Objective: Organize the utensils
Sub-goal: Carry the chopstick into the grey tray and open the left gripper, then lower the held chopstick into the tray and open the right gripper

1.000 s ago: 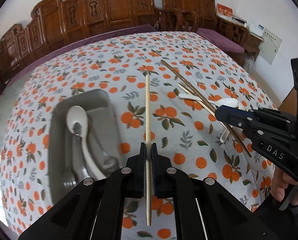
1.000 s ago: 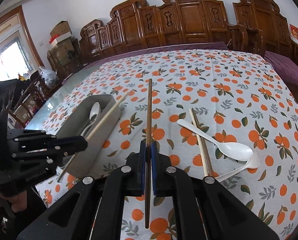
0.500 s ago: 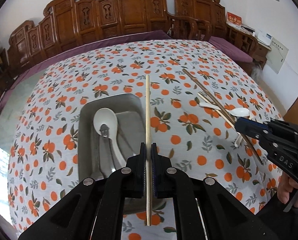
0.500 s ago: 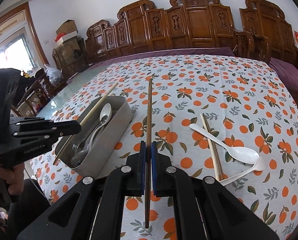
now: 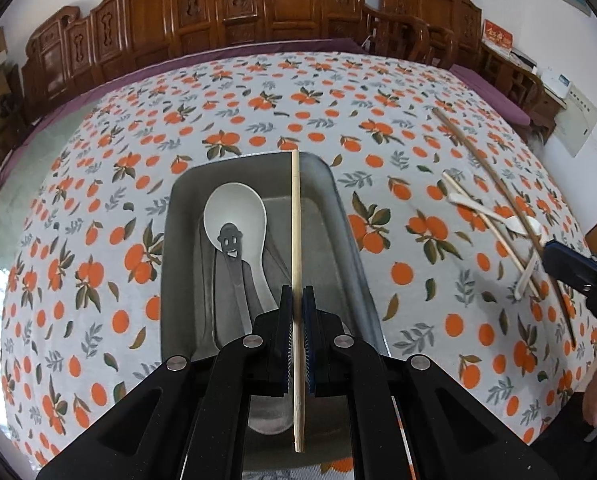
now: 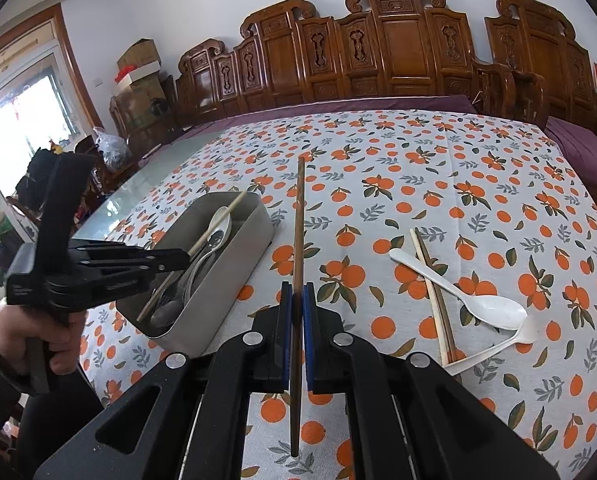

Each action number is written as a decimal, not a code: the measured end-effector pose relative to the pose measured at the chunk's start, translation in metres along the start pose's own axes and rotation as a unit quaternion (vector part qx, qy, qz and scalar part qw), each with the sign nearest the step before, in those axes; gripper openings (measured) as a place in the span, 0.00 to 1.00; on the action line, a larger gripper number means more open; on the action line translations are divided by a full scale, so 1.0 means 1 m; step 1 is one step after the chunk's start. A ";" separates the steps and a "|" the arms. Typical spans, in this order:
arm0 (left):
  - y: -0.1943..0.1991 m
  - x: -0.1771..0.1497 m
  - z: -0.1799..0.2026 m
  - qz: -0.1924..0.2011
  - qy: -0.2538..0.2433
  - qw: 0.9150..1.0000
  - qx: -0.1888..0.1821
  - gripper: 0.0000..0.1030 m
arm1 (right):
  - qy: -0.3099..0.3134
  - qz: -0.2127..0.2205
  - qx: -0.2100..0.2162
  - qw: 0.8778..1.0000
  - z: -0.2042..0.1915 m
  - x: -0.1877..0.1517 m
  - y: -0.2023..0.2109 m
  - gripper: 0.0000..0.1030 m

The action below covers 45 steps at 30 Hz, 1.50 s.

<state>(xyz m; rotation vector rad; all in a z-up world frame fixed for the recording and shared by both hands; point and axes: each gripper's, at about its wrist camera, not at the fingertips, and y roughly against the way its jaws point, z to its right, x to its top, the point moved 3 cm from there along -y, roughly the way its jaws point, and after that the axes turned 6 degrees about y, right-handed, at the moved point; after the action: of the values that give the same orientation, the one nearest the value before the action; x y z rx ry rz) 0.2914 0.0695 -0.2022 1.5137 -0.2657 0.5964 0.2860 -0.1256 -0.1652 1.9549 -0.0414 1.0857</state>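
My left gripper (image 5: 297, 300) is shut on a light wooden chopstick (image 5: 296, 216), which hangs lengthwise over the grey metal tray (image 5: 350, 248). In the tray lie a white spoon (image 5: 234, 216) and metal utensils, one with a smiling-face handle (image 5: 229, 240). My right gripper (image 6: 297, 300) is shut on a dark brown chopstick (image 6: 298, 216) above the tablecloth, to the right of the tray (image 6: 234, 272). From the right wrist view the left gripper (image 6: 170, 258) shows over the tray's near half, with the light chopstick (image 6: 218, 224) slanting along the tray.
On the orange-patterned tablecloth (image 6: 478, 208) lie two white spoons (image 6: 490, 308) and a pair of chopsticks (image 6: 434, 284), to the right of my right gripper. Carved wooden chairs (image 6: 398, 48) line the table's far side. A hand (image 6: 26, 332) grips the left gripper's handle.
My left gripper has carried the light chopstick leftward from the tablecloth to above the tray and a little lower. The right gripper has stayed nearly still with the dark chopstick.
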 end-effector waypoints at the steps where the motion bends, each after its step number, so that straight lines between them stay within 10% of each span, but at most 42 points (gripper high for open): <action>1: -0.003 0.000 0.000 -0.002 -0.001 1.000 0.001 0.04 | 0.000 0.000 0.000 1.000 0.000 0.000 0.000 0.06; 24: 0.051 -0.020 -0.038 0.038 0.006 0.999 -0.006 0.12 | 0.037 -0.030 -0.006 0.999 -0.042 0.015 -0.020 0.06; 45: 0.112 -0.018 -0.083 0.069 0.017 0.997 -0.030 0.46 | 0.015 -0.093 0.036 0.995 -0.109 0.041 -0.088 0.06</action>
<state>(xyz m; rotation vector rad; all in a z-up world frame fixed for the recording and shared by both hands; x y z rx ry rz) 0.2022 0.1414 -0.1212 1.4345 -0.3597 0.7177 0.2736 0.0199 -0.1696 1.9626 0.1956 1.0057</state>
